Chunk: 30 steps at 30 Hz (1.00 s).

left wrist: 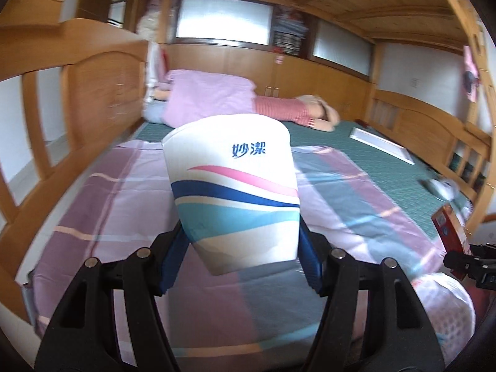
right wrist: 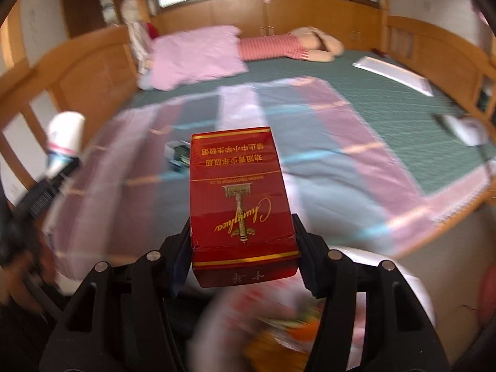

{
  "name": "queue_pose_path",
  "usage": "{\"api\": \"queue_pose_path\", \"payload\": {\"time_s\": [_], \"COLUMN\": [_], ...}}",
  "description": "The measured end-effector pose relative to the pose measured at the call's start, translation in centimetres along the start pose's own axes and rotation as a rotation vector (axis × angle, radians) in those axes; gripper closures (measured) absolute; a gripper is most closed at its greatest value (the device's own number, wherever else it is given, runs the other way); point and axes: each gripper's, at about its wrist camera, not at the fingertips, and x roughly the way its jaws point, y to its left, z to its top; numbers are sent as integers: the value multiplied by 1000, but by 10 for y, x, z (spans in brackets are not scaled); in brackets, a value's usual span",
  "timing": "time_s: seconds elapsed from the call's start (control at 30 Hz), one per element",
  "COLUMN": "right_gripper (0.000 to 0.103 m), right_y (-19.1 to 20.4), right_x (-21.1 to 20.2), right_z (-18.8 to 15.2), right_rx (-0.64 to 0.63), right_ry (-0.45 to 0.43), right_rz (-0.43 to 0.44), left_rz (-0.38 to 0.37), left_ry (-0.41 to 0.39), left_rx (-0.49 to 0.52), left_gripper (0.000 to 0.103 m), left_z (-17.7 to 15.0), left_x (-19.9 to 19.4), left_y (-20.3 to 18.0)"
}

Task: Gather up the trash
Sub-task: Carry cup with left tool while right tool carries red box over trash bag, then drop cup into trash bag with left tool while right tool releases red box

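Left claw (left wrist: pixel 241 260) round paper cup (left wrist: pixel 232 186) — rim pointing forward, away.

Red/gold pack (right wrist: pixel 241 198); white, pink-blue-teal-striped cup (left wrist: pixel 232 192)

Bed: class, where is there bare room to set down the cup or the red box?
Free: the green sheet between the striped quilt and the white board. Crowded: the pink pillow and doll fill the head end; a small packet lies on the quilt's left.
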Motion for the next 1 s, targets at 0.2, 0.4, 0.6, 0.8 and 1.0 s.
{"api": "queue_pose_path", "payload": {"time_s": [0.2,0.4,0.6,0.8,1.0], "right_gripper": [38,24,22,22,20], "right_y": [-45,-78,-113,-127,-114], "right_x": [22,-6,-44,-55,-34], "right_z": [-62,-64,-38,-29,6], "right_rx": [-2,129,299,339,345], "right_ry": [318,173,-42,-98,-82], "right_rz": [-39,-119,-158,-178,-109], "left_rz": [-176,-366,-754,-845,-706], "left_ry": [64,152,319,445,350], "left_rx": [13,52,95,382,304], "left_gripper": [38,38,38,14,8], "left_z": [-11,-30,-57,-104,-53], "left_x": [9,17,12,-6,9], "left_y": [-38,-84,-135,-204,-156]}}
